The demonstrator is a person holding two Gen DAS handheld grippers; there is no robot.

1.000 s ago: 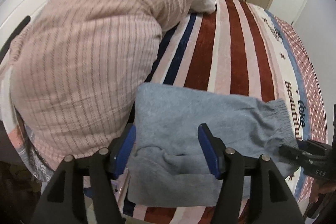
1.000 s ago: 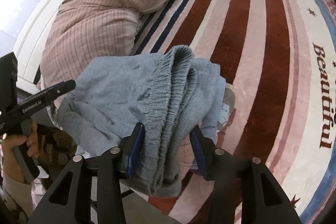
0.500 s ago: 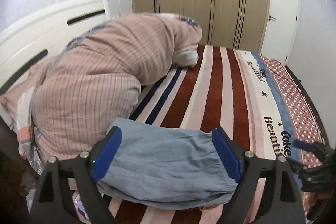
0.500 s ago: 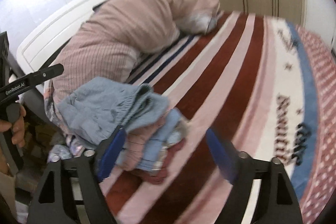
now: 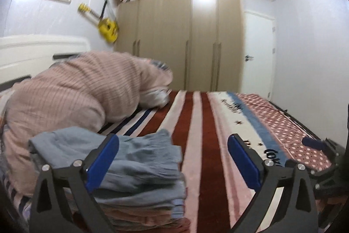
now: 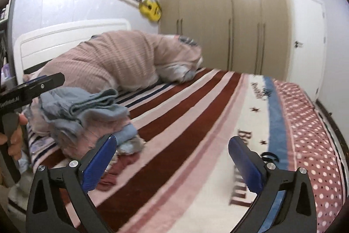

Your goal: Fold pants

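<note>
- We have the grey-blue pants [image 5: 130, 158] folded and lying on top of a pile of folded clothes [image 6: 122, 141] at the near left part of the bed, just in front of the big pink duvet [image 5: 72, 102].
- Our left gripper [image 5: 173, 164] is wide open; its jaws have just been opening, and nothing is between them — the left blue pad stands in front of the pants in the picture, but we cannot see it pressing on the cloth.
- Our right gripper [image 6: 172, 164] is also wide open and empty; its jaws too have just been opening, and between them we see only the striped blanket [image 6: 196, 115].
- In the right wrist view the left gripper shows at the far left edge, held in a hand [image 6: 13, 141], just beside the pile.
- In our judgement the step in hand is the end of the fold: the pants are put down on the pile and both grippers are free of them.
- The top layer looks a little rumpled near the waistband [image 6: 96, 99], so the next move may be a light smoothing — or, if more pants wait somewhere, a reach for the next pair. We see no unfolded pants on the blanket.
- Whichever it is, we should come in low and slow, so that the soft pile is not pushed over the near edge of the bed.
</note>
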